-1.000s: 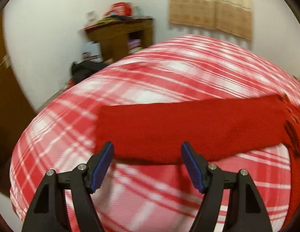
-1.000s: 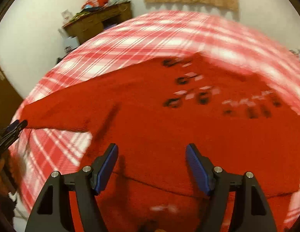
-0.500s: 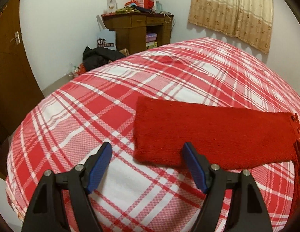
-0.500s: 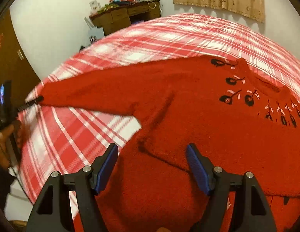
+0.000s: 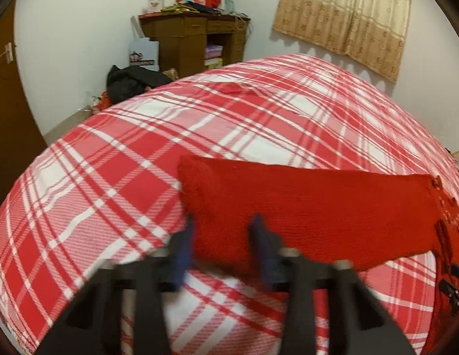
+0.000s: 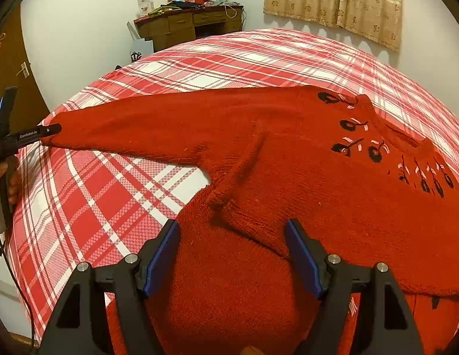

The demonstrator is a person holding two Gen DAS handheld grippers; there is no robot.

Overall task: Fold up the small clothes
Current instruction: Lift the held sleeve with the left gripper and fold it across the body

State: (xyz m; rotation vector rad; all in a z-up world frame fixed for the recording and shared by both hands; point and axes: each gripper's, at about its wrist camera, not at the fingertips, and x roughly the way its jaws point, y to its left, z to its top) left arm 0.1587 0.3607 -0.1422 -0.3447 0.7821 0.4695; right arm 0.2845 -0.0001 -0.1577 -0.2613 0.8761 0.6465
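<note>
**Two grippers on one red sweater**

Two blue-padded fingers of your left gripper (image 5: pixel 222 236) stand either side of the sleeve cuff (image 5: pixel 199 183), narrowed but with a gap between them; the picture is blurred, so I cannot tell whether they pinch the knit. In the right wrist view that same gripper (image 6: pixel 48 130) has its tip at the cuff end (image 6: pixel 60 131), and its black finger carries white lettering that reads "GenRobot.AI". Your left hand (image 6: pixel 7 174) wraps the handle at the frame edge.

Your right gripper (image 6: pixel 232 251) has its fingers spread wide with nothing between them, poised over the sweater's body below the armpit fold.

The red sweater (image 6: pixel 303 201) lies flat on the red-and-white plaid bedspread (image 5: pixel 117 177), one sleeve stretched straight out toward your left gripper, black and pink flower embroidery beside the neckline (image 6: pixel 386 130).

Beyond the bed, a wooden desk (image 5: pixel 193 32) stands against the wall with red boxes and papers heaped on top and folded items in its open shelf. A white printed bag (image 5: pixel 143 53) leans beside it; its writing is too small to read. A beige curtain (image 5: pixel 344 14) hangs to the right.
</note>
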